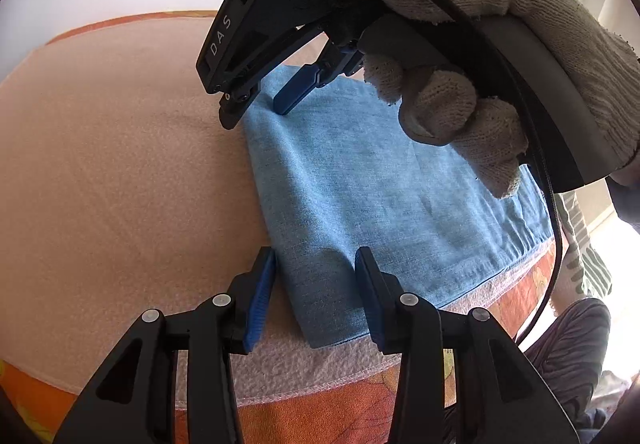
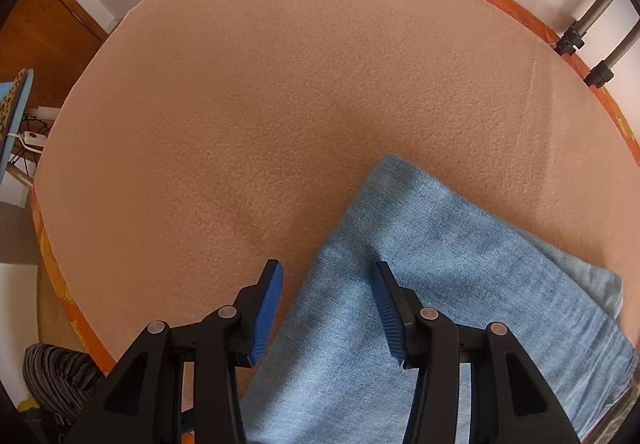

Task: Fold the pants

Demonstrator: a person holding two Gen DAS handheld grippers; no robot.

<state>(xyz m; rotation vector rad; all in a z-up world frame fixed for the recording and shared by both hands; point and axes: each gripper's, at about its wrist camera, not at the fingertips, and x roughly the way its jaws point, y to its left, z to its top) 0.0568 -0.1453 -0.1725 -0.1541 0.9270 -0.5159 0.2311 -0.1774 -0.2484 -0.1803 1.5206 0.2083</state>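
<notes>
Folded light-blue denim pants (image 1: pixel 360 204) lie flat on the peach fleece blanket (image 1: pixel 120 164), near its front hemmed edge, over an orange patterned cover (image 1: pixel 320 416). Left gripper (image 1: pixel 316 296) jaws apart, straddling the pants' near left corner, blue pads not pressing the cloth. Right gripper (image 2: pixel 328 308), held in a knit-gloved hand (image 1: pixel 500 76), jaws apart above the pants' left folded edge near the far corner, nothing clamped. Blanket left of and beyond the pants is bare and wide. In the right wrist view, metal tube legs (image 2: pixel 596 28) stand past the far right rim.
</notes>
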